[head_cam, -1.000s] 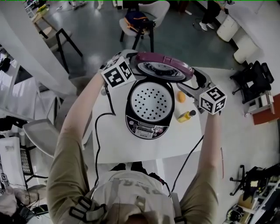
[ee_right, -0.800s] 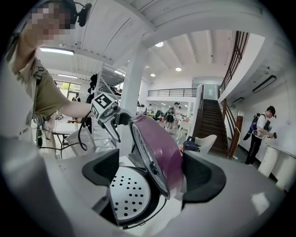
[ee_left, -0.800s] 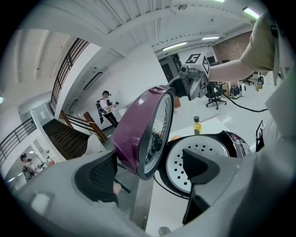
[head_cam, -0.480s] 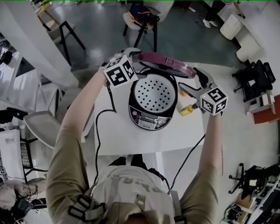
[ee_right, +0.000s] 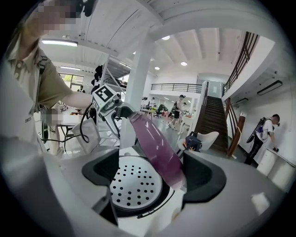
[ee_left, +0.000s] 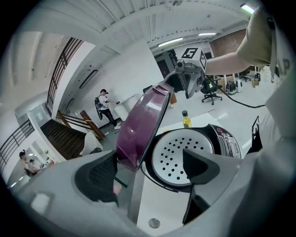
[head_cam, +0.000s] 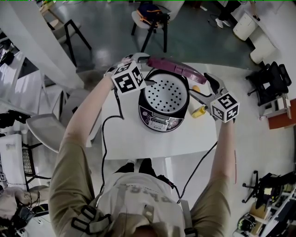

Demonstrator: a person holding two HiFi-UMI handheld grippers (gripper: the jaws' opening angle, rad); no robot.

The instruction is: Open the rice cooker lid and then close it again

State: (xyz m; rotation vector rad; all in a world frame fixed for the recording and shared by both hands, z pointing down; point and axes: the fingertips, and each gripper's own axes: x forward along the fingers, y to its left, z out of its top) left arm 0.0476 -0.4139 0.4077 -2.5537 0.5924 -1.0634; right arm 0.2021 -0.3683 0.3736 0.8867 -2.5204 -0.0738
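Note:
A black rice cooker [head_cam: 163,102] stands on the white table [head_cam: 132,139], its perforated inner plate [ee_left: 182,152] showing. Its purple lid [head_cam: 172,67] stands raised at the far side, seen nearly edge-on. My left gripper [head_cam: 144,69] is at the lid's left end, open, and the lid [ee_left: 141,125] runs between its jaws close to the left one. My right gripper [head_cam: 202,85] is at the lid's right end, open as well. In the right gripper view the lid [ee_right: 155,143] passes between the jaws next to the right one, over the plate [ee_right: 136,185].
A small yellow bottle [head_cam: 199,111] and an orange object [head_cam: 196,88] lie right of the cooker, under my right gripper. Black cables [head_cam: 104,143] hang off the table's left and front edges. A chair [head_cam: 150,14] and a stool [head_cam: 69,34] stand on the floor beyond.
The lid has swung from lying back with its inner face showing to nearly edge-on over the pot. Both grippers stayed at its ends and moved with it.

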